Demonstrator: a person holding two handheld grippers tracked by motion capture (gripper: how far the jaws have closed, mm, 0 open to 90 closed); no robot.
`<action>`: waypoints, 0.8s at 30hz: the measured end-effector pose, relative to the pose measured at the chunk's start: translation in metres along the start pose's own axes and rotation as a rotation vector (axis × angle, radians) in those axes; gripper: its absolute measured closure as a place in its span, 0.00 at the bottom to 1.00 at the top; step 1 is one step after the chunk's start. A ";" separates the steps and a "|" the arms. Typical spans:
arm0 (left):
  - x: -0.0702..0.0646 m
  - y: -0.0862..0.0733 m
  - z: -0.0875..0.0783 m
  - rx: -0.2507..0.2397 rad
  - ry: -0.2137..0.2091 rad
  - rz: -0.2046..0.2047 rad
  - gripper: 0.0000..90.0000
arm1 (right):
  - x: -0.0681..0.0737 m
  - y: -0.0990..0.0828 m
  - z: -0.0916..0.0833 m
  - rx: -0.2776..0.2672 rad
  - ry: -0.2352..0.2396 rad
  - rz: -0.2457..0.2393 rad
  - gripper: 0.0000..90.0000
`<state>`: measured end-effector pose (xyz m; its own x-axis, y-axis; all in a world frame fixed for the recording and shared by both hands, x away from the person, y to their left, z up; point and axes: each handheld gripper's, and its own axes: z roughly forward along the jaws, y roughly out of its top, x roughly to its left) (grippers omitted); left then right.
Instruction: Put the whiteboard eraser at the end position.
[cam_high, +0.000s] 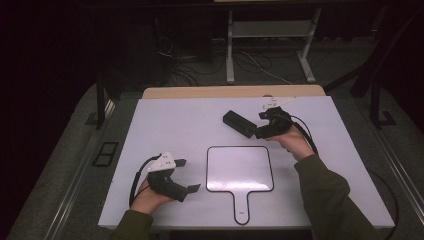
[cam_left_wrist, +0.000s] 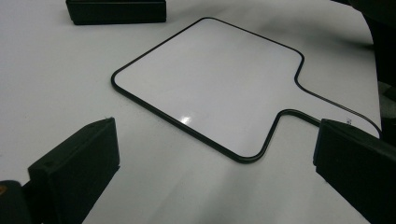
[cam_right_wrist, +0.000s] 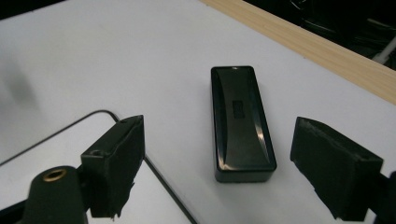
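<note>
From the high view I see a white table (cam_high: 165, 125) with a light wooden strip along its far edge. A small whiteboard paddle (cam_high: 240, 170) with a thin black rim lies flat near the middle of the table, toward my side, its short handle pointing at the near edge. A black rectangular block (cam_high: 239, 123), which I take for a board eraser though the dim light leaves me unsure, lies beyond the paddle's far right corner, well apart from it.

My left gripper (cam_high: 187, 175) rests low on the table to the left of the paddle, held in the left hand (cam_high: 147, 197). Its jaws stand wide apart with nothing between them. In the left gripper view they frame the paddle (cam_left_wrist: 210, 79), which lies ahead of them untouched, with its handle running off toward the right jaw. The black block (cam_left_wrist: 116, 10) sits at the top edge of that view.

My right gripper (cam_high: 262, 125) is at the far right part of the table, held in the right hand (cam_high: 295, 142), pointing left at the block and just beside its right end. In the right gripper view its jaws are spread wide, and the block (cam_right_wrist: 240, 123) lies flat on the white surface ahead, between the lines of the two jaws but not touched by either. A corner of the paddle's rim (cam_right_wrist: 98, 114) shows behind the left jaw.
</note>
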<state>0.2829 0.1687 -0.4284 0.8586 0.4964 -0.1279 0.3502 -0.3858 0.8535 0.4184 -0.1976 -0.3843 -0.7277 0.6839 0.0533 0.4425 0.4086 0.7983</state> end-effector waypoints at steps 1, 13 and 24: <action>0.000 0.000 0.000 0.000 0.001 -0.003 0.00 | 0.002 -0.001 -0.001 0.002 -0.009 -0.005 0.18; 0.000 -0.002 -0.001 0.003 -0.001 -0.004 0.00 | 0.014 -0.031 -0.022 -0.030 0.005 0.021 0.18; -0.004 -0.003 -0.002 -0.002 0.001 -0.003 0.00 | 0.020 -0.055 -0.041 -0.081 0.023 0.056 0.18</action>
<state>0.2781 0.1693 -0.4291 0.8571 0.4985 -0.1299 0.3519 -0.3825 0.8543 0.3580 -0.2313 -0.4026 -0.7151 0.6900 0.1122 0.4398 0.3193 0.8394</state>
